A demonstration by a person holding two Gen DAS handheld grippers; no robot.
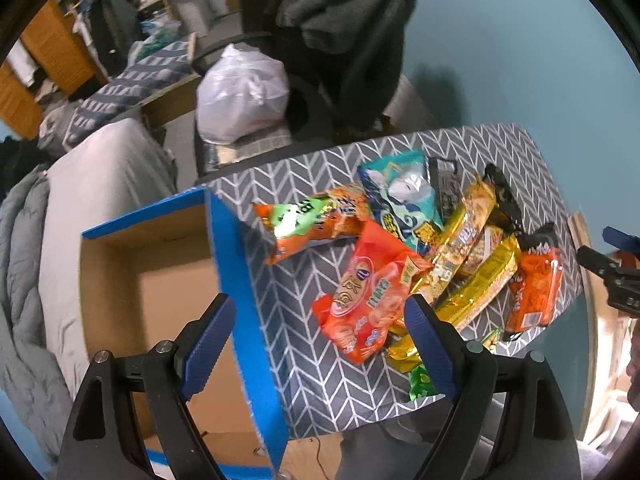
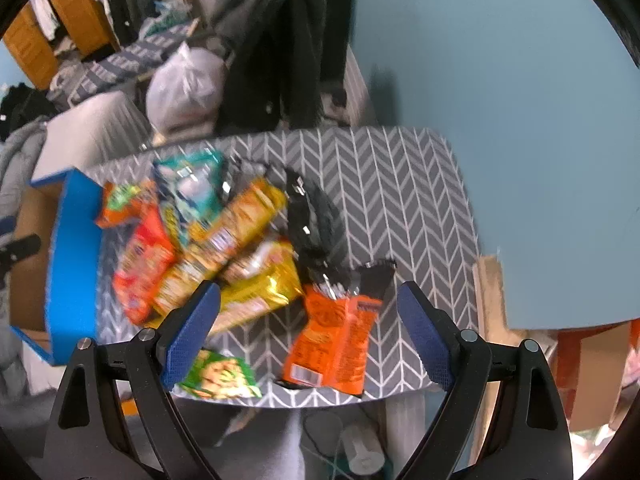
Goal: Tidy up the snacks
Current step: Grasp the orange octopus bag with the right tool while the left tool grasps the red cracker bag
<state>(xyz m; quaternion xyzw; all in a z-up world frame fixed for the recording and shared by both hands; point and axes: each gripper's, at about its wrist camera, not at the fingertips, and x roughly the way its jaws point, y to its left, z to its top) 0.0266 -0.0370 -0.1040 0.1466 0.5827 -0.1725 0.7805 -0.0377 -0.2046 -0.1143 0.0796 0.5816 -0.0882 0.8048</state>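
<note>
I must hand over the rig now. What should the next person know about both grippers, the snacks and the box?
Left gripper: open, empty, above the blue edge of the cardboard box.
Right gripper: open, empty, over the orange packet at the near edge of the table.
Snacks: all piled on the patterned tablecloth, including the red packet, teal packet and small green packet.
Done: nothing visible in the box.
Left: probably move every packet into the box.

A knotted white plastic bag sits beside a dark grey garment — behind them, orange wooden cabinets and a blue-striped quilt.
</note>
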